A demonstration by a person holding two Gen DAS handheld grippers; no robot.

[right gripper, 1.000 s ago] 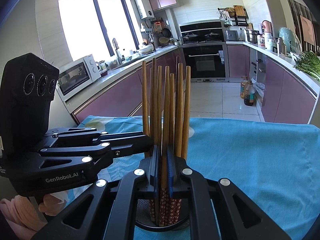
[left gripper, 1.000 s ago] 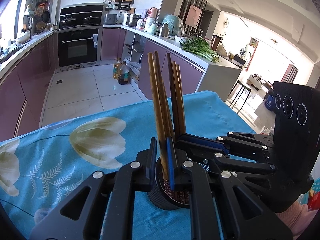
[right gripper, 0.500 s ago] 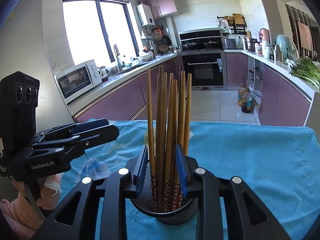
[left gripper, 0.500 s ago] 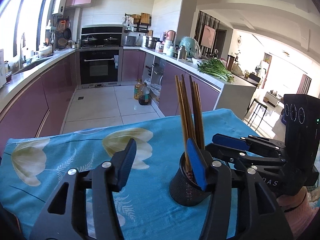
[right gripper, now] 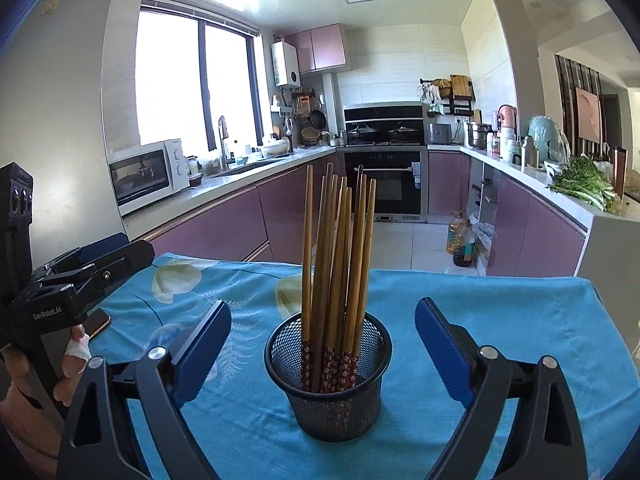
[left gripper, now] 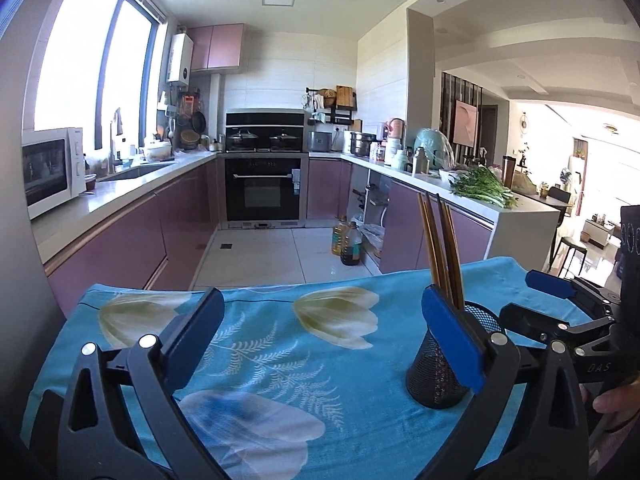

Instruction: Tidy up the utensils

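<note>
- Both grippers have let go of the chopsticks [right gripper: 338,276] and drawn back, jaws just opened wide.
- Chopsticks stand upright in a black mesh holder [right gripper: 328,392] on the blue floral tablecloth [right gripper: 500,304].
- Right gripper [right gripper: 322,344] frames the holder, untouched; left gripper [left gripper: 320,336] is empty, the holder at its right finger.

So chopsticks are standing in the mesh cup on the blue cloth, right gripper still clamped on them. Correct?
Not quite. The right gripper is open, its pads clear of the chopsticks, as the right wrist view shows. They do stand in the mesh cup on the blue cloth.
</note>
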